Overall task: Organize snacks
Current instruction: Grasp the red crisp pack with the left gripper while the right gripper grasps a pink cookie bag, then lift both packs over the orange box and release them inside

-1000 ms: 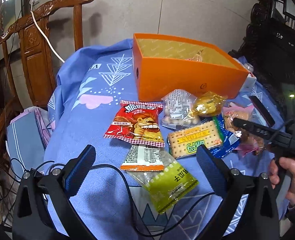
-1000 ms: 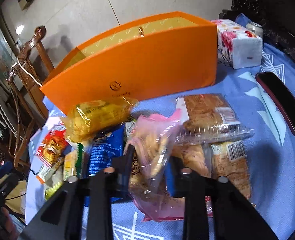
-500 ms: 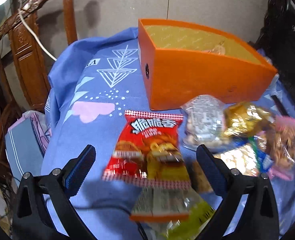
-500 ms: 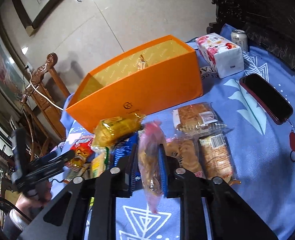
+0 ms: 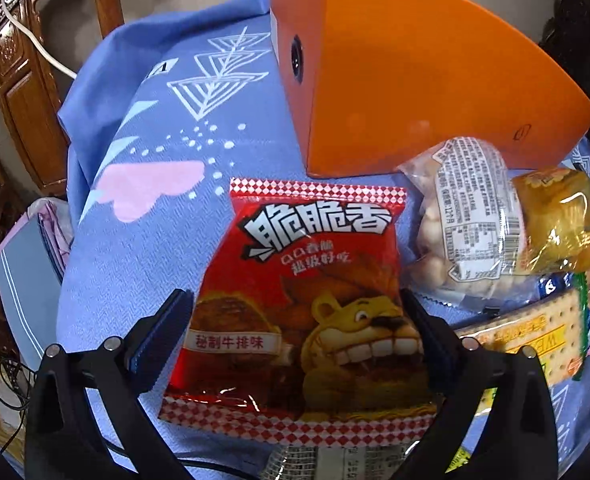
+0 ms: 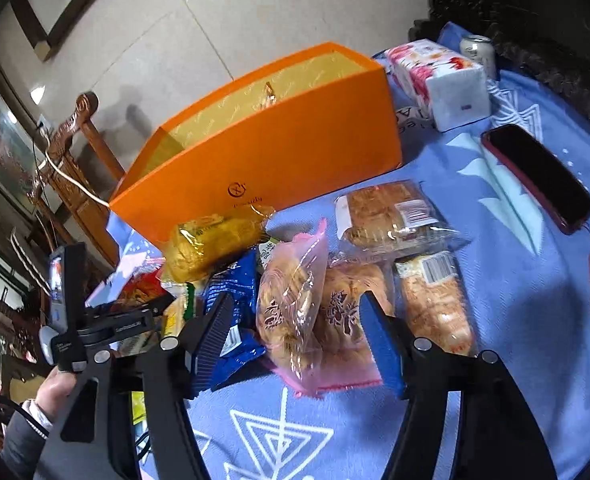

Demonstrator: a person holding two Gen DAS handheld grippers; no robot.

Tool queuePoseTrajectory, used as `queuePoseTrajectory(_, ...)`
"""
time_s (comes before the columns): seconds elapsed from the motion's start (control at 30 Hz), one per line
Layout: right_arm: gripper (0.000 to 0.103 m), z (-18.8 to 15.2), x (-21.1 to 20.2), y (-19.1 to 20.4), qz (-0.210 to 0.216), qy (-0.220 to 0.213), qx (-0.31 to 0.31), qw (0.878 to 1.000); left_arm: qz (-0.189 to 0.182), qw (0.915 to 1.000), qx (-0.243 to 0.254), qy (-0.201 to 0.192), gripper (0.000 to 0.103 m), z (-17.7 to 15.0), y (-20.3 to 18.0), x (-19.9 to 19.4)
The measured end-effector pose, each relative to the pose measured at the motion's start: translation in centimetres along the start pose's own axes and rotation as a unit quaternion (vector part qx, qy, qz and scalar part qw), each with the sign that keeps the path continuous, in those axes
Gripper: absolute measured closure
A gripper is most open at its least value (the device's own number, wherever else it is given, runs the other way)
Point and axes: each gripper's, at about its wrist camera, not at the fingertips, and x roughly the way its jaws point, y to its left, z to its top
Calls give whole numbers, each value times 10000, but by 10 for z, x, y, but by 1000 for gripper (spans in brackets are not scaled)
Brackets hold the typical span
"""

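Observation:
An open orange box (image 6: pixel 279 148) stands at the back of the blue cloth; it also shows in the left wrist view (image 5: pixel 415 76). My left gripper (image 5: pixel 295 332) is open, its fingers straddling a red lion snack bag (image 5: pixel 311 300) lying flat on the cloth. My right gripper (image 6: pixel 299 344) is open around a pink-edged clear bag of pastries (image 6: pixel 295 312), which lies on the cloth between the fingers. A yellow bag (image 6: pixel 215 240), a blue packet (image 6: pixel 231 292) and clear bread packs (image 6: pixel 391 216) lie around it.
A tissue pack (image 6: pixel 447 76) and a can (image 6: pixel 477 50) stand right of the box. A red phone (image 6: pixel 535 176) lies on the right. A bag of small balls (image 5: pixel 459 216) and a cracker pack (image 5: pixel 535 340) lie right of the lion bag. A wooden chair (image 5: pixel 23 72) stands behind left.
My left gripper moved forward and down until its open fingers straddle the red lion bag. My right gripper, which was shut on the pink bag and lifting it, has opened; the bag lies on the cloth.

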Motion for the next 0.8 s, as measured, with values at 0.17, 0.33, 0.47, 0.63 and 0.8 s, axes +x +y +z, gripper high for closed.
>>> queuePoseTrajectory(0.17,47,5,32,12,30,259,-227,9994,-40,9999,62,-155,12,-1,0,-1)
queuePoseTrajectory(0.33,80,1,37,17,-122,237,-467,9986,-101,9993,92,-356,37,-3,-1,-8)
queuePoseTrajectory(0.47,81,-3,18,13,-207,45,-447,9988,-323,9981,-227,-483,43,-6,7,-17)
queuePoseTrajectory(0.63,82,-6,-9,6,-126,-192,-281,9993,-376,9954,-438,-768,43,-15,12,-42)
queuePoseTrajectory(0.8,83,-3,-36,2,-20,-459,-174,9988,-522,9913,-523,-1085,43,-21,15,-80)
